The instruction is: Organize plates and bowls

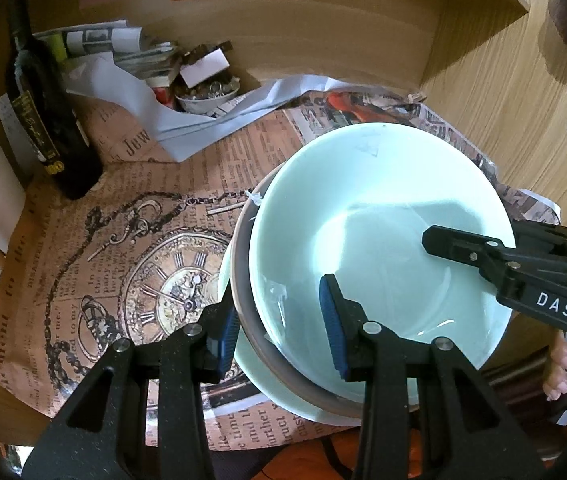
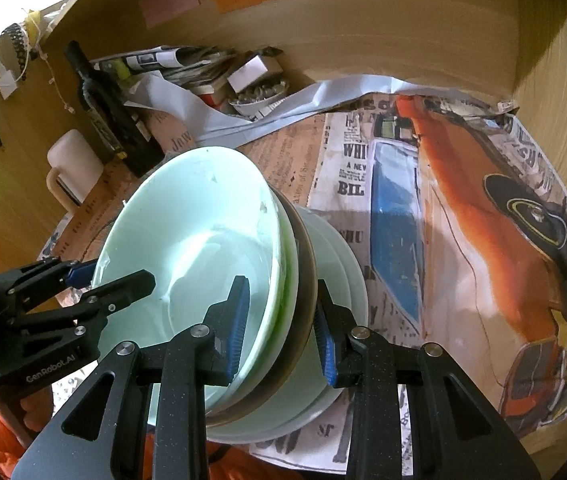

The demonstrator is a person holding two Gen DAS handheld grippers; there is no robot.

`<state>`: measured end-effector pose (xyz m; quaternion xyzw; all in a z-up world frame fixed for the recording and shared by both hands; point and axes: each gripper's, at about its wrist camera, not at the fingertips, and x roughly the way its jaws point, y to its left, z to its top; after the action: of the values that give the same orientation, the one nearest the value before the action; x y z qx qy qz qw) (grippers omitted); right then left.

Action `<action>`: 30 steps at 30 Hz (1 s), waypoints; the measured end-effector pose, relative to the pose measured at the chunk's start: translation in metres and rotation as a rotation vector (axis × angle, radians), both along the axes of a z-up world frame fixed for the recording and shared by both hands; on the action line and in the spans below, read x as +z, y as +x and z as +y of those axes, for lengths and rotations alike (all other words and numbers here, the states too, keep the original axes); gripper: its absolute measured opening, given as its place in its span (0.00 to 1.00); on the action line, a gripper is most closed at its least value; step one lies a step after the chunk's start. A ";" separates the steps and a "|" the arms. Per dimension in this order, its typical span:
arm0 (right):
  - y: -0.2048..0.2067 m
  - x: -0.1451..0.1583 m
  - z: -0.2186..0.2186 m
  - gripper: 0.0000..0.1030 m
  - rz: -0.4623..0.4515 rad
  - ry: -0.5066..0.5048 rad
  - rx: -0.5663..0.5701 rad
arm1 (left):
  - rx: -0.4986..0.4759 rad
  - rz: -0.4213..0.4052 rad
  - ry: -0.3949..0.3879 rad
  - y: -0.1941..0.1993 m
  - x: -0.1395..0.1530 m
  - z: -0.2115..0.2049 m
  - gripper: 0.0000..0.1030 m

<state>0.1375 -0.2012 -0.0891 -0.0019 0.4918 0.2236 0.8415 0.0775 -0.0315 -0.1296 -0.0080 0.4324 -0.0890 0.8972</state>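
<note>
Stack of pale bowl [image 1: 379, 240], brown bowl [image 2: 303, 280] and plates [image 2: 339, 280] sat on newspaper [image 1: 123, 240]. Left gripper [image 1: 279, 328] and right gripper [image 2: 281, 332] each straddled opposite rims, jaws apart, unclamped; both equally near.

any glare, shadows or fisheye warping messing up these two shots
Left wrist view: a grey shadow crosses the pale green bowl, a small glare streak shows near its lower right rim, and the dark bottle leans with the fisheye. Right wrist view: window light blows out the top left corner, and the back board bows.
</note>
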 end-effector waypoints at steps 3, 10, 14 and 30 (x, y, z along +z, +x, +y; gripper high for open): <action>0.002 0.000 0.000 0.27 0.009 0.001 -0.002 | 0.001 -0.005 0.008 0.002 0.000 -0.001 0.37; 0.009 -0.003 -0.002 0.28 0.029 0.015 0.004 | -0.002 0.000 0.014 0.009 -0.003 -0.001 0.37; 0.009 -0.004 -0.002 0.34 0.033 0.035 0.019 | -0.014 -0.006 0.014 0.009 -0.004 0.000 0.37; -0.028 0.052 -0.001 0.63 -0.306 0.042 -0.020 | 0.043 -0.270 0.037 -0.022 0.040 0.011 0.58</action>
<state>0.1094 -0.2026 -0.0369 -0.0134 0.3531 0.2223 0.9087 0.0550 -0.0207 -0.0894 0.0113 0.3088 -0.0622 0.9490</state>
